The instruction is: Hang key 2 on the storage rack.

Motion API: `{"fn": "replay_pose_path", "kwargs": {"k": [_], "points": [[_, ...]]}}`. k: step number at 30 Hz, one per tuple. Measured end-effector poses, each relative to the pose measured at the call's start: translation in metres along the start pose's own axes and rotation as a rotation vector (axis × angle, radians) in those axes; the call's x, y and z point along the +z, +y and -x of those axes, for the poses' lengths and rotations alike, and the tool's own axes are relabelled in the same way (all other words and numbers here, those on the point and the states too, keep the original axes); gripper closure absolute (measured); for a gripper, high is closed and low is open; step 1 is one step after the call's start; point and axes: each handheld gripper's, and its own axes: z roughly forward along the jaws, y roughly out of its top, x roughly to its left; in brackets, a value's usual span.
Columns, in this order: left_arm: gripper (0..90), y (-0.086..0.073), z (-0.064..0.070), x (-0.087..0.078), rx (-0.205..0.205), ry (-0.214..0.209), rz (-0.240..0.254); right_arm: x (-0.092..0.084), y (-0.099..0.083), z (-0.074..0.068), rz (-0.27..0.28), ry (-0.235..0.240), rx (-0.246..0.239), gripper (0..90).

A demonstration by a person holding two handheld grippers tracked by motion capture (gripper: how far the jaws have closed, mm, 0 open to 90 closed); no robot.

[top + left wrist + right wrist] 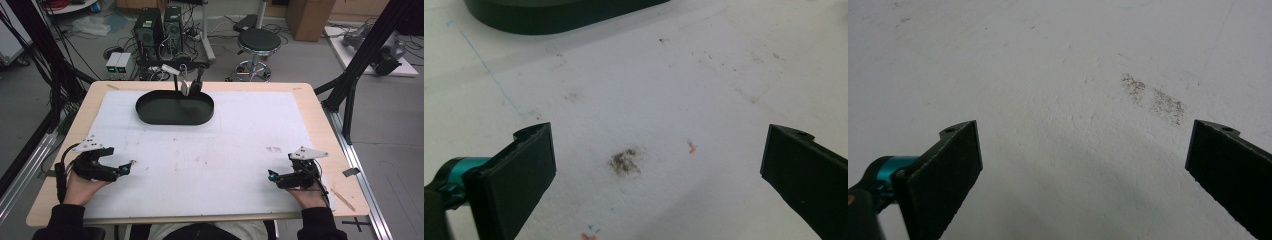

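A black oval tray [175,107] lies at the far middle of the white mat [210,150]; its near rim [549,20] crosses the top of the left gripper view. My left gripper [127,167] rests low at the mat's near left, held by a hand, and stands open [659,165] over a small dark smudge, with nothing between the jaws. My right gripper [272,176] rests at the near right, also open [1083,165] over bare mat. Two small tools [190,85] stand at the tray's far rim.
The wooden table [320,115] carries the mat. Behind it on the floor are computer towers [157,30], a round stool [257,42] and cables. Black frame struts [360,55] stand at the right and left of the table.
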Motion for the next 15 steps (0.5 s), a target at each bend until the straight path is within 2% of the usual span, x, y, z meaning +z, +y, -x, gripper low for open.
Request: {"fn": "replay_pose_path", "kwargs": {"k": [6, 15], "points": [[1.7, -0.0102, 0.0026, -0.0051, 0.012, -0.006, 0.012, 0.0002, -0.0001, 0.0000, 0.000, 0.001, -0.002, 0.8], [1.7, -0.0124, 0.0036, -0.0006, 0.022, -0.026, 0.001, 0.0017, -0.0002, -0.0010, -0.007, 0.006, -0.003, 0.8]]}}
